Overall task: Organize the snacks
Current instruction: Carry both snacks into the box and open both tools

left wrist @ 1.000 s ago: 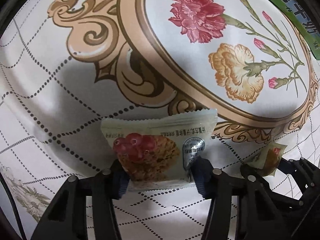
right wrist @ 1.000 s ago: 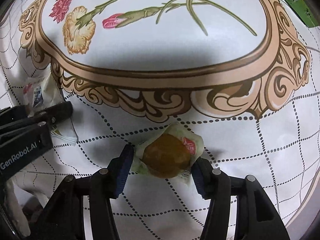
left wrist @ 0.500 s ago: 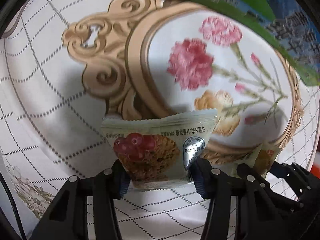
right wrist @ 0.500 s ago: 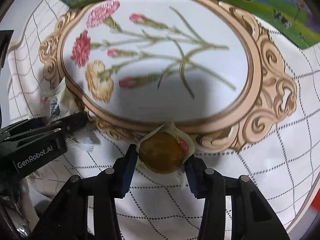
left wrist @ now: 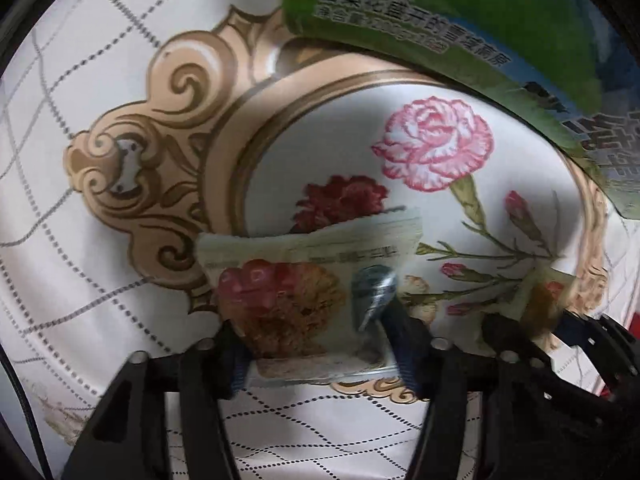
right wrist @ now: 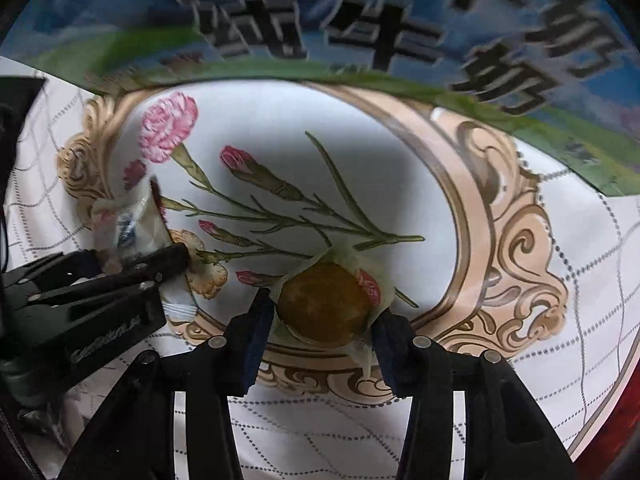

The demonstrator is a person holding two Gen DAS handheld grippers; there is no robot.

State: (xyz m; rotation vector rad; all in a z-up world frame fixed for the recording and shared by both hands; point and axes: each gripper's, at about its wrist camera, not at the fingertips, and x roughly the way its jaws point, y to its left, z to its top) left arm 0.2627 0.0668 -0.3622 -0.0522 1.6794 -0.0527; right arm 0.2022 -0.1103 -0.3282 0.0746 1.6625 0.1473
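My left gripper (left wrist: pixel 316 344) points down at the table with a pale snack packet (left wrist: pixel 304 280), printed with an oat cake and red berries, between its pads. The jaws are opening, but the pads still touch the packet's sides and it hangs above the cloth. My right gripper (right wrist: pixel 324 320) carries a round brown pastry in a clear wrapper (right wrist: pixel 324 304). Its jaws are easing open too, with both pads still pressing the wrapper. Each gripper shows in the other's view: the left gripper (right wrist: pixel 128 260) at the left, the right gripper (left wrist: pixel 536 332) at the lower right.
A large green and blue printed box (right wrist: pixel 360 20) fills the far side of both views, and the same box (left wrist: pixel 460 20) lies close ahead. Below is a white tablecloth (right wrist: pixel 360 184) with a gold-framed flower medallion. Something red (right wrist: pixel 624 420) shows at the lower right edge.
Both grippers rose and moved over the flower medallion toward the green and blue box, which now fills the top. The right pads closed onto the pastry wrapper.
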